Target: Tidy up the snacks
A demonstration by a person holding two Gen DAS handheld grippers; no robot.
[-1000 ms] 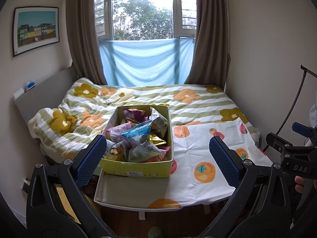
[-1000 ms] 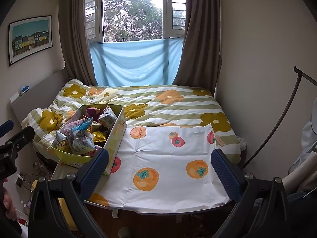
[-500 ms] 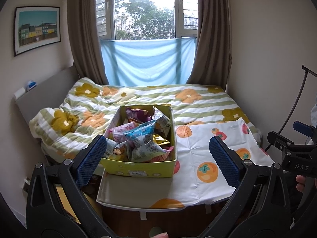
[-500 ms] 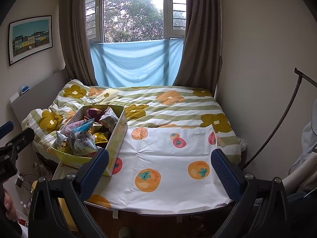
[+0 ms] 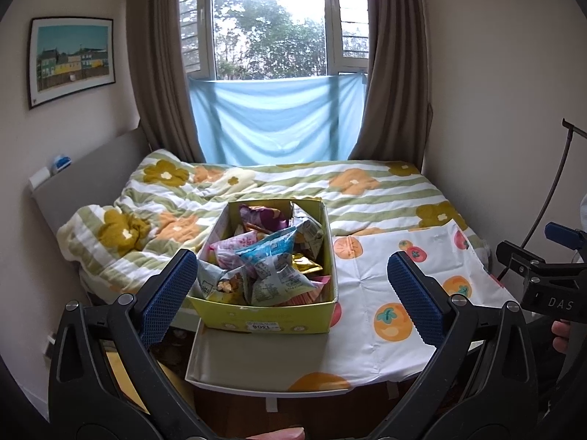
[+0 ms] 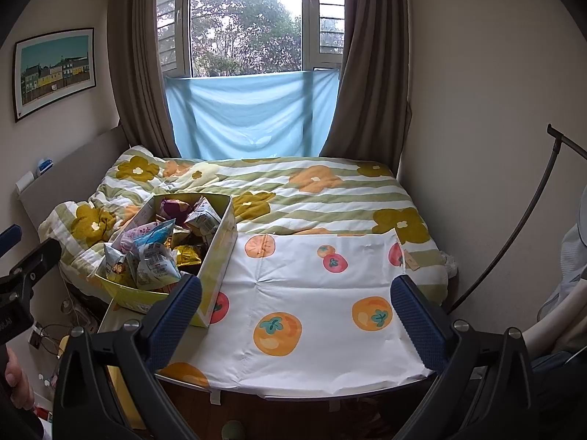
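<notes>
Soft daylight from the blown-out window (image 5: 273, 18), dim foreground, sharp focus, fisheye-curved dark corners.

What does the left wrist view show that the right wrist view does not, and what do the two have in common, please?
Only the left wrist view shows the label on the snack box's near wall and the right tool's body at its right edge. Only the right wrist view shows the whole fruit-print cloth, a tag at its far right corner, and the left tool's body at its left edge. Both share the yellow snack box full of packets, the flowered quilt, and wide-open, empty tools.
</notes>
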